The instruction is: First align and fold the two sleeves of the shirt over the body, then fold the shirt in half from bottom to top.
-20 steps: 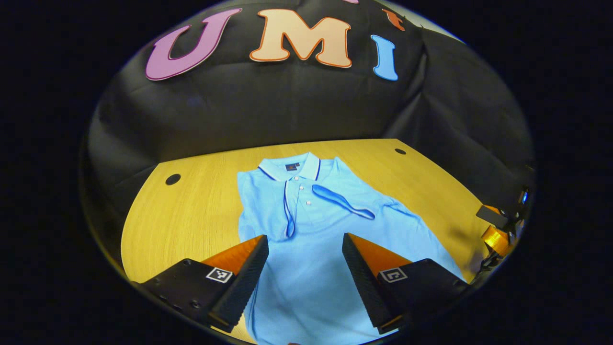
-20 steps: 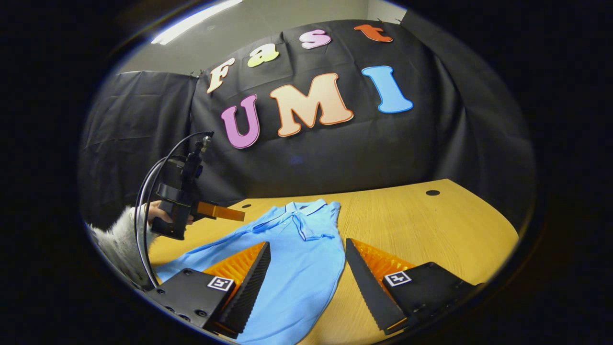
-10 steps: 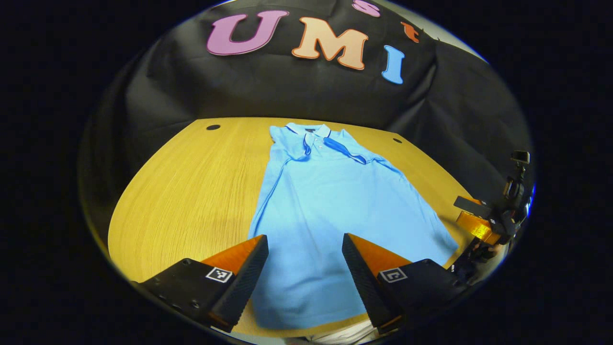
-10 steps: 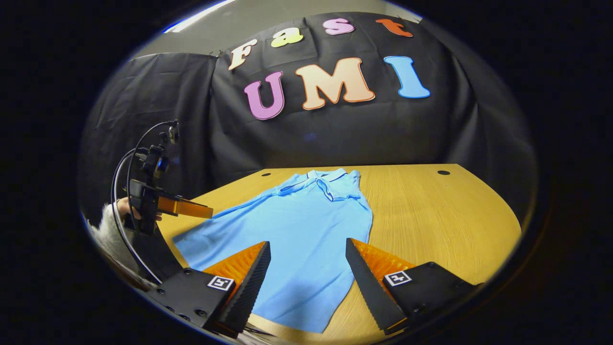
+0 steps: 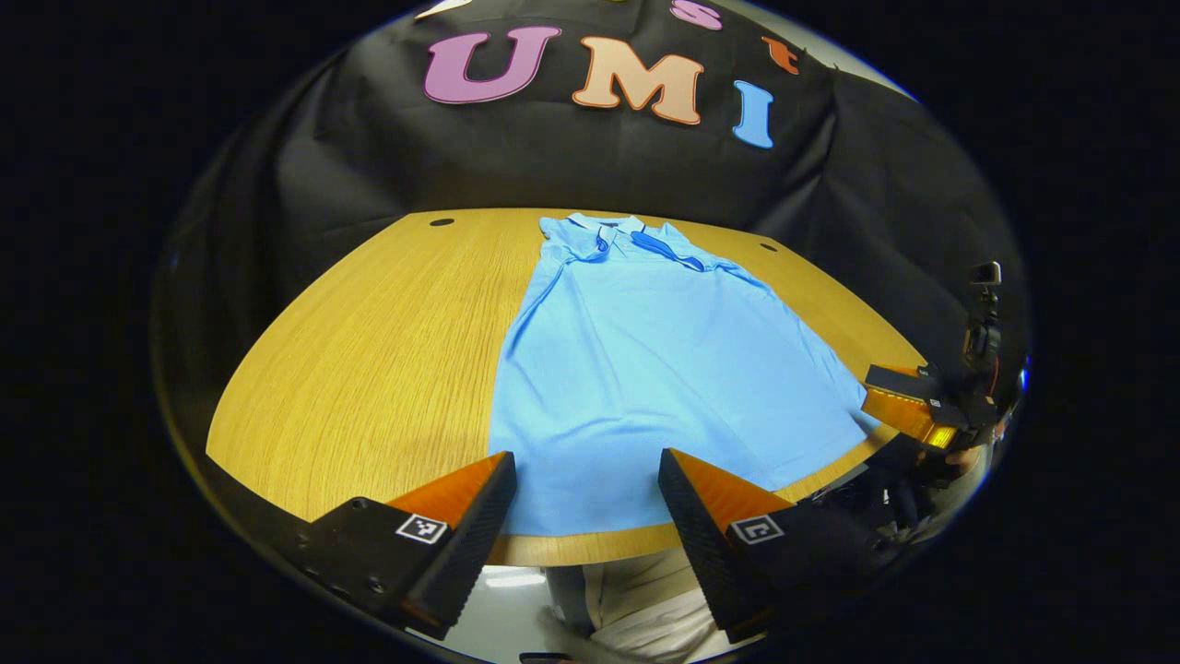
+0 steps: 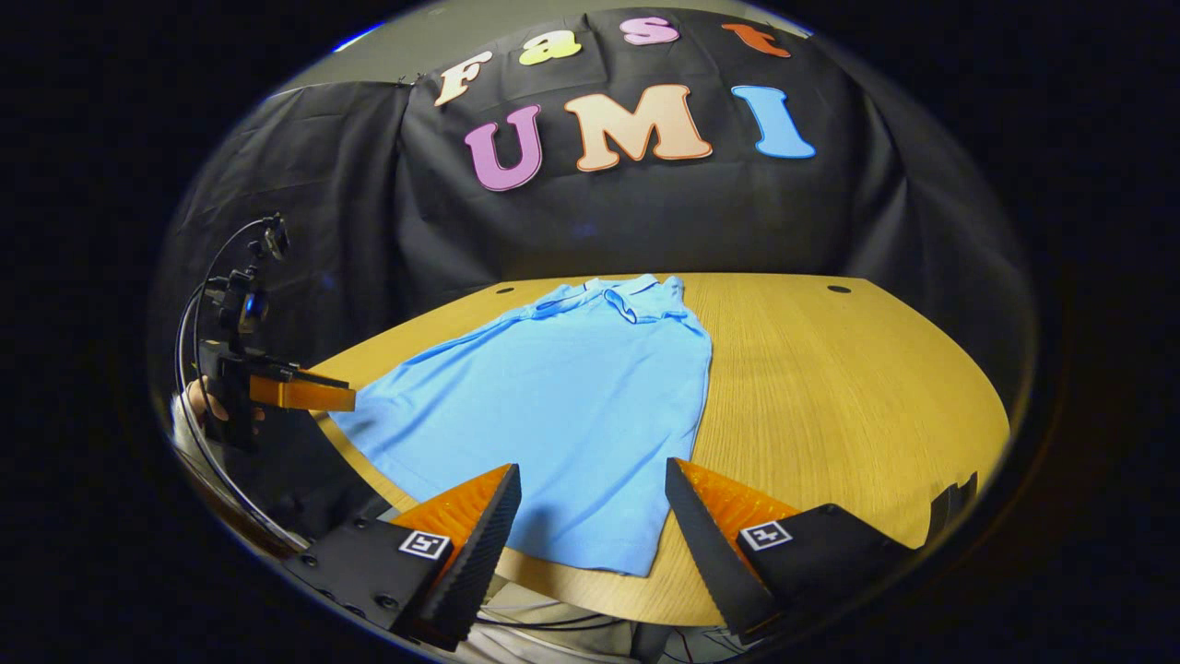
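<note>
Setting: staged recording booth, not a home | Backdrop: black cloth wall (image 6: 645, 221) draped behind and beside the table, far ahead of the jaws | Surface: rounded wooden table (image 5: 369, 350) with cable holes, directly ahead of the jaws | Overhead: pale ceiling (image 6: 406, 41) above the cloth

Shirt (image 5: 645, 369): lies flat on the table (image 5: 369, 350), centre of the left gripper view, collar (image 5: 604, 226) at the far edge, hem at the near edge.
Left gripper (image 5: 586, 516): bottom centre, before the hem.
Right gripper (image 5: 899, 410): right edge, beside the shirt.
</note>
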Demonstrator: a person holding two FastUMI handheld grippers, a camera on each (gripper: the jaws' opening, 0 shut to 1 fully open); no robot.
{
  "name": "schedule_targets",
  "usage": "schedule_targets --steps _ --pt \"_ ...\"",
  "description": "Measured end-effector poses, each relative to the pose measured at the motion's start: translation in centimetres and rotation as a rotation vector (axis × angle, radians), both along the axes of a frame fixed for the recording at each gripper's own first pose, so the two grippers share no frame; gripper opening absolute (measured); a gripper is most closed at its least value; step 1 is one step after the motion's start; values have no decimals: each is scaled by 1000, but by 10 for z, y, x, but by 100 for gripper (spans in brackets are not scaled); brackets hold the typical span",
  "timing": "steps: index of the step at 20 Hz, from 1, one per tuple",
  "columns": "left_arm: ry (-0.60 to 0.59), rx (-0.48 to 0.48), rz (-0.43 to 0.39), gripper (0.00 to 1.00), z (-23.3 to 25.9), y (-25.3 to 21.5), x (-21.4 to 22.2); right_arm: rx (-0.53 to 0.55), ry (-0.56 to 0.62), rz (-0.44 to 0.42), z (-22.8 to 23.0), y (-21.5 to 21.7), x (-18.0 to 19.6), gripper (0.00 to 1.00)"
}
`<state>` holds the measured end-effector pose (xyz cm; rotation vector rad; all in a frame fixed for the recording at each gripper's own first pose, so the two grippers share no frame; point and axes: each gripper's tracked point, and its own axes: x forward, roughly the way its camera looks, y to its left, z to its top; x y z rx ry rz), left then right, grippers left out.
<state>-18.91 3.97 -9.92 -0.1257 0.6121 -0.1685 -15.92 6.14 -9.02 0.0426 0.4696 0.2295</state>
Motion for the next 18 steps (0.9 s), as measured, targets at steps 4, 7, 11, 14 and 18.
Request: schedule_targets --steps 4,7,11,14,18 --pt "23 49 16 95 -13 5 -3 -49 6 12 -9 3 -4 98" --pt "14 106 19 93 -17 9 -1 -82 -5 20 -13 4 -2 98" --pt "-13 96 25 93 -14 5 1 -65 -13 29 -13 7 -2 95" --pt "-53 103 -17 68 -13 -9 3 -49 -22 28 -14 10 -1 78" --pt "-80 113 -51 20 -11 -21 2 -59 -20 47 -15 16 -3 47"
